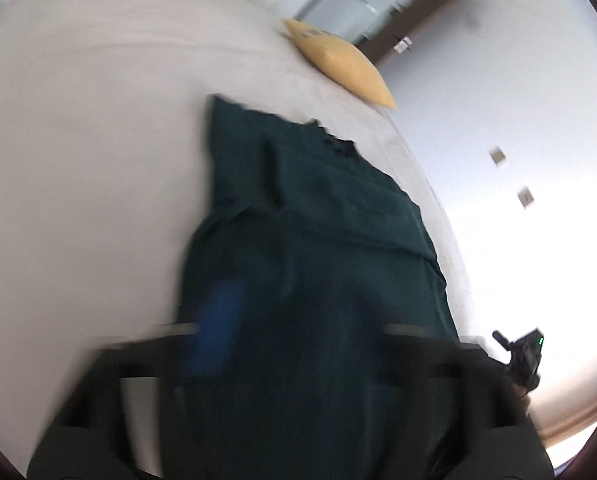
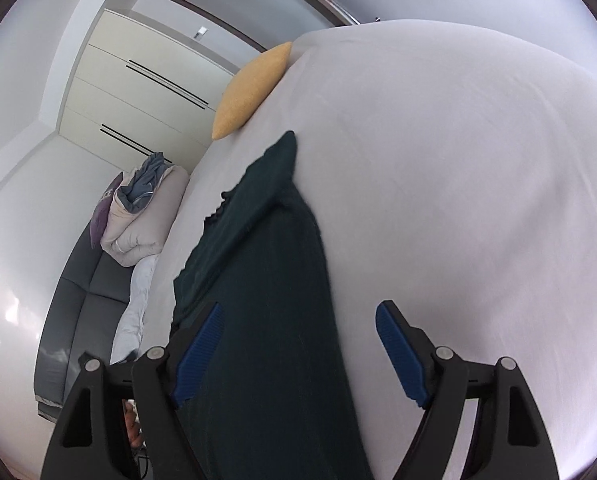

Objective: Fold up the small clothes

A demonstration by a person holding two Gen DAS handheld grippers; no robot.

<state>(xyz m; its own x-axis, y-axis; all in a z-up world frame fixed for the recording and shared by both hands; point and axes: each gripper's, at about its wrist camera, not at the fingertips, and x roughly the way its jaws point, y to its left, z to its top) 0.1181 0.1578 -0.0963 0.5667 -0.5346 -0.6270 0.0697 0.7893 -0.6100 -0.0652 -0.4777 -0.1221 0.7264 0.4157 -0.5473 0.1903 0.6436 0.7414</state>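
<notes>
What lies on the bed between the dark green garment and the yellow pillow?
Nothing: only bare pale sheet separates the dark green garment from the yellow pillow. The right wrist view shows it sharply.

The garment (image 2: 266,280) is dark green, plain. The sheet (image 2: 458,200) is white. The pillow (image 2: 254,88) is yellow. The gripper pads (image 2: 200,356) are blue, ribbed; their arms are black. The sofa (image 2: 78,312) is grey.
</notes>
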